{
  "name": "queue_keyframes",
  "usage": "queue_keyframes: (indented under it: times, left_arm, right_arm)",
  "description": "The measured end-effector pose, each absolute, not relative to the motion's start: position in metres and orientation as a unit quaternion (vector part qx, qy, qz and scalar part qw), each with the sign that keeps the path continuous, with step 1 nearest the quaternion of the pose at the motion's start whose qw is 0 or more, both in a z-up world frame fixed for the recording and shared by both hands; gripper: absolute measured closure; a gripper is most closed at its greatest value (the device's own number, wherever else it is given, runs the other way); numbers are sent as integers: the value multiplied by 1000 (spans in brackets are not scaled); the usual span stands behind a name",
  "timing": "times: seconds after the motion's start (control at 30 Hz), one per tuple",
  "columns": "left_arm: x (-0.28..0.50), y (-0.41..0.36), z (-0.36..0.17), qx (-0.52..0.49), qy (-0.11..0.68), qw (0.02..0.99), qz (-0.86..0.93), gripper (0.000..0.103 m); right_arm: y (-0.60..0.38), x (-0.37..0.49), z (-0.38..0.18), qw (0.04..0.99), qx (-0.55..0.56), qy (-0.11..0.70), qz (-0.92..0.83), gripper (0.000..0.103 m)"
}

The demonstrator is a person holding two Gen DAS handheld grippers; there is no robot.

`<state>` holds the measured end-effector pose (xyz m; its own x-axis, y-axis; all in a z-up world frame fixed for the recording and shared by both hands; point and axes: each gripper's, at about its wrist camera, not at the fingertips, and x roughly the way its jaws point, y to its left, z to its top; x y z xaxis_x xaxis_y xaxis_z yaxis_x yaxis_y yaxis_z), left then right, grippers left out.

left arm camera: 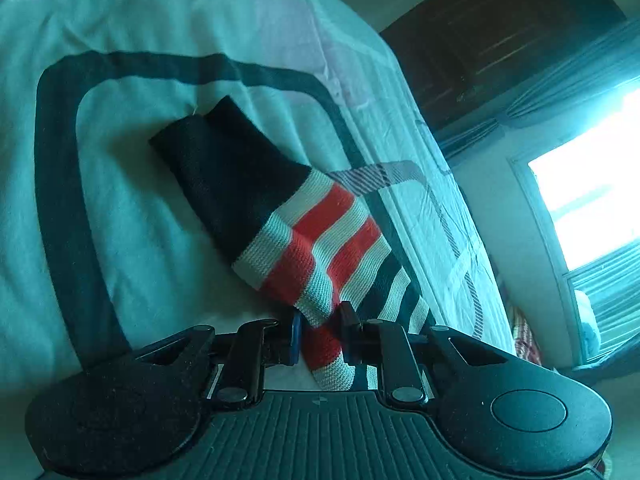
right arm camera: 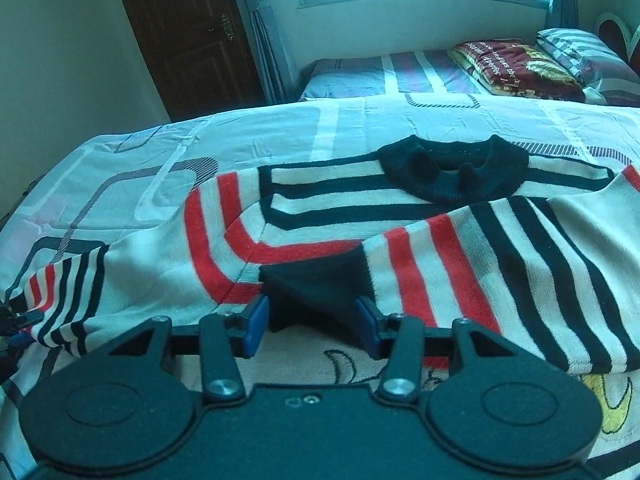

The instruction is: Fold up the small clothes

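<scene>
A small striped sweater [right arm camera: 320, 208], white with red and black bands and a black collar [right arm camera: 452, 168], lies on the bed. Its right sleeve is folded across the body, black cuff [right arm camera: 316, 284] towards me. My right gripper [right arm camera: 312, 324] is open, its blue pads on either side of that cuff, just in front of it. My left gripper [left arm camera: 320, 332] is shut on the left sleeve [left arm camera: 304, 248], whose black cuff [left arm camera: 224, 176] lies out on the sheet. The left gripper also shows at the far left of the right wrist view [right arm camera: 16, 324].
The bed sheet [left arm camera: 120, 184] is pale with dark rounded-rectangle lines. The bed edge [left arm camera: 440, 200] drops to the right of the left gripper. A folded blanket [right arm camera: 516, 64] and pillow [right arm camera: 580, 52] lie on a second bed. A brown door [right arm camera: 188, 36] stands behind.
</scene>
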<state>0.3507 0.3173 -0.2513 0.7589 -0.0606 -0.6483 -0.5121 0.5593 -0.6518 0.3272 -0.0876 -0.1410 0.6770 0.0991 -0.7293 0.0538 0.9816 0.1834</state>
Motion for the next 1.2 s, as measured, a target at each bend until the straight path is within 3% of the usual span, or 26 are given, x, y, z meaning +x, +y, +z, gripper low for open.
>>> queue_keyframes:
  times: [0.17, 0.33, 0.47, 0.77, 0.93, 1.03, 1.2]
  left_arm:
    - [352, 301, -222, -420, 291, 851, 124, 92]
    - [374, 241, -166, -350, 257, 900, 19, 92]
    - [398, 155, -141, -296, 264, 913, -93, 93]
    - [401, -65, -187, -150, 389, 867, -274, 92]
    - [380, -107, -176, -56, 385, 878, -279, 91]
    - [382, -111, -164, -46, 370, 884, -282, 66]
    - [375, -124, -157, -39, 373, 880, -293, 65]
  right_arm:
    - [-95, 329, -141, 919, 86, 385, -10, 56]
    - [-93, 339, -162, 907, 50, 419, -6, 54]
    - [-125, 325, -141, 911, 136, 390, -6, 57]
    - [-229, 272, -123, 910, 177, 364, -85, 50]
    - [-261, 255, -133, 901, 208, 368, -101, 45]
    - [-270, 251, -134, 901, 211, 364, -101, 44]
    - [-287, 243, -135, 898, 220, 365, -108, 45]
